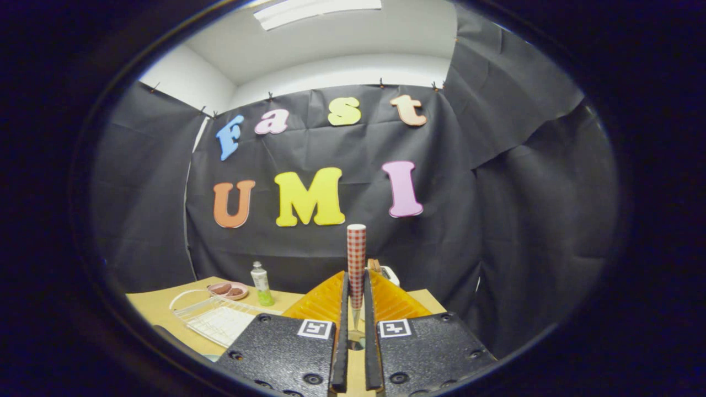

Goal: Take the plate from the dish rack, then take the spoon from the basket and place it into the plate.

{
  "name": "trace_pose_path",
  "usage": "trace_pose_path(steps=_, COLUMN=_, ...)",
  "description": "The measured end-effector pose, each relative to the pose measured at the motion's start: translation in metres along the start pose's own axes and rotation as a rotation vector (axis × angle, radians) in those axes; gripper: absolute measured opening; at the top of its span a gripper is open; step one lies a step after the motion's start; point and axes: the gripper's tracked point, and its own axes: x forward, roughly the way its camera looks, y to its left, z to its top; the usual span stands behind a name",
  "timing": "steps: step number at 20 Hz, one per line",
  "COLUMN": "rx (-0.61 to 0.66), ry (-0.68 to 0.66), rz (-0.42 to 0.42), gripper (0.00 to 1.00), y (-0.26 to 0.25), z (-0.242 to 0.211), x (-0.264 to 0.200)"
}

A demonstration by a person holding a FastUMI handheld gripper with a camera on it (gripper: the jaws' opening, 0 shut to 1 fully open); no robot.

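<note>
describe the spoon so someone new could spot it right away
Start at the tan table before the black cloth wall. The gripper is raised above it, and the spoon stands upright, pinched between the fingers. Its red-and-white checked handle with a white tip sets it apart.

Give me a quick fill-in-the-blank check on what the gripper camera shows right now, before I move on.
1. The jaws of the gripper are shut on the ____, whose checked handle stands upright.
2. The small plate beside the bottle is coloured ____.
3. The white wire dish rack rests on the tan ____.

Missing words: spoon; pink; table.
</note>
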Motion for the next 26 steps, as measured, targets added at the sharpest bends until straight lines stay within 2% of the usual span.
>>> trace_pose_path(steps=7, rx=0.023, ry=-0.005, rz=0.076, gripper=0.17, y=0.109, z=-0.012, x=-0.069)
trace_pose_path(steps=12, rx=0.033, ry=0.003, rz=0.13, gripper=0.18, y=0.185, z=-0.063, x=-0.108)
trace_pose_path(steps=18, rx=0.088, ry=0.039, rz=0.031, gripper=0.17, y=0.218, z=-0.136, x=-0.123)
trace_pose_path(steps=21, rx=0.064, ry=0.107, rz=-0.014, gripper=0.18, y=0.217, z=-0.182, x=-0.123)
trace_pose_path(steps=24, rx=0.041, ry=0.163, rz=0.007, gripper=0.18, y=0.229, z=-0.21, x=-0.125)
trace_pose_path(steps=26, rx=0.029, ry=0.145, rz=0.004, gripper=0.18, y=0.228, z=-0.208, x=-0.127)
